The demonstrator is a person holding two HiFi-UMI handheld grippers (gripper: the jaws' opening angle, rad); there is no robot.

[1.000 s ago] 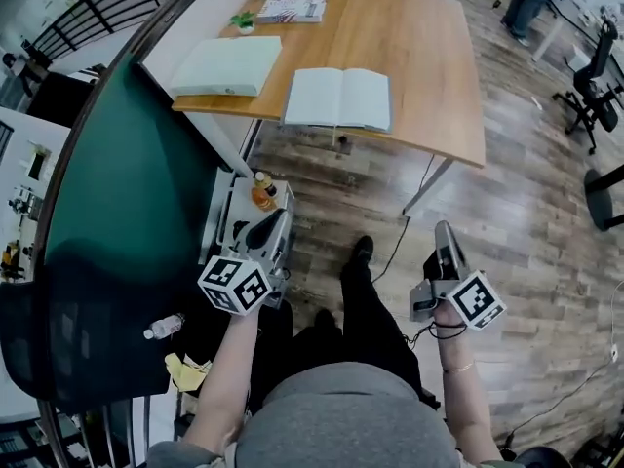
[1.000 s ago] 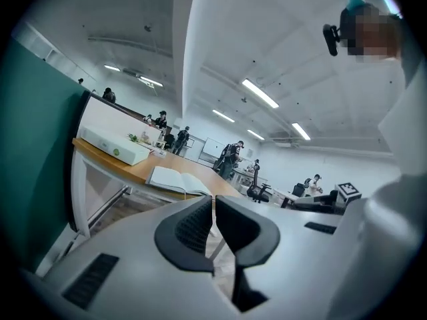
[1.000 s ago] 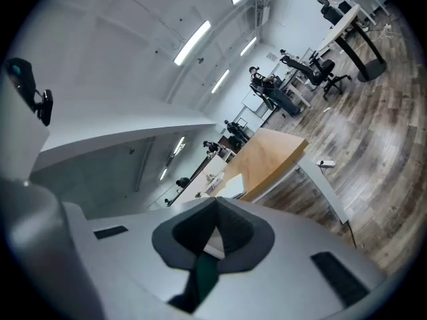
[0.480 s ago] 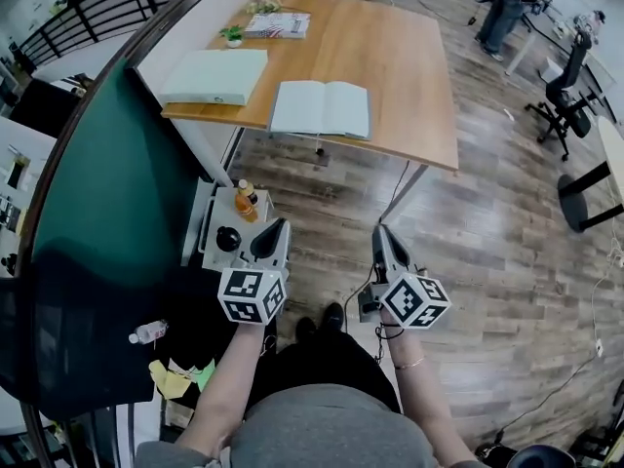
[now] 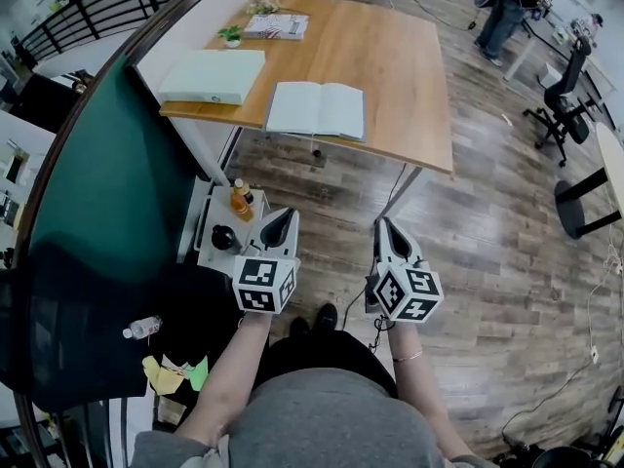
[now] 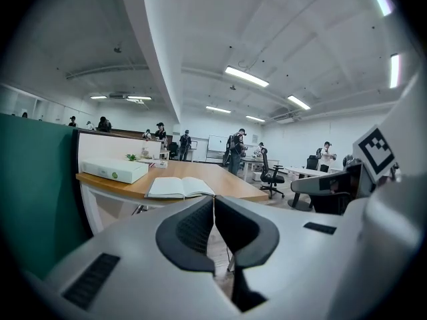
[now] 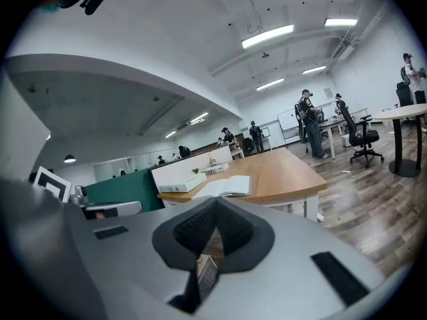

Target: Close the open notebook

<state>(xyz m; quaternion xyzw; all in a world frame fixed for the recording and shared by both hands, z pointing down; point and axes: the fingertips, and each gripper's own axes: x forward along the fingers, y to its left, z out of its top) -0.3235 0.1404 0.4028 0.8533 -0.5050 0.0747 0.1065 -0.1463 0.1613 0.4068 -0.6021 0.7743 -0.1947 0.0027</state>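
The open notebook (image 5: 315, 109) lies flat, white pages up, at the near edge of the wooden table (image 5: 400, 66). It also shows ahead in the left gripper view as the notebook (image 6: 180, 187) and in the right gripper view as the notebook (image 7: 227, 186). My left gripper (image 5: 280, 224) and right gripper (image 5: 385, 228) hang side by side over the floor, well short of the table. Both point toward it. The left gripper (image 6: 213, 199) is shut and holds nothing. The right gripper (image 7: 215, 203) has its pads together at the tips and is also empty.
A white box (image 5: 213, 76), a magazine (image 5: 276, 25) and a small plant (image 5: 231, 34) sit on the table's left part. A green partition (image 5: 107, 213) runs along the left. A small cart (image 5: 207, 245) with a bottle (image 5: 239, 201) stands by my left gripper. Office chairs (image 5: 561, 96) stand right.
Both grippers have come closer together and risen a little in the head view. The right gripper has rolled so its marker cube faces differently. The table sits slightly farther left in the view.
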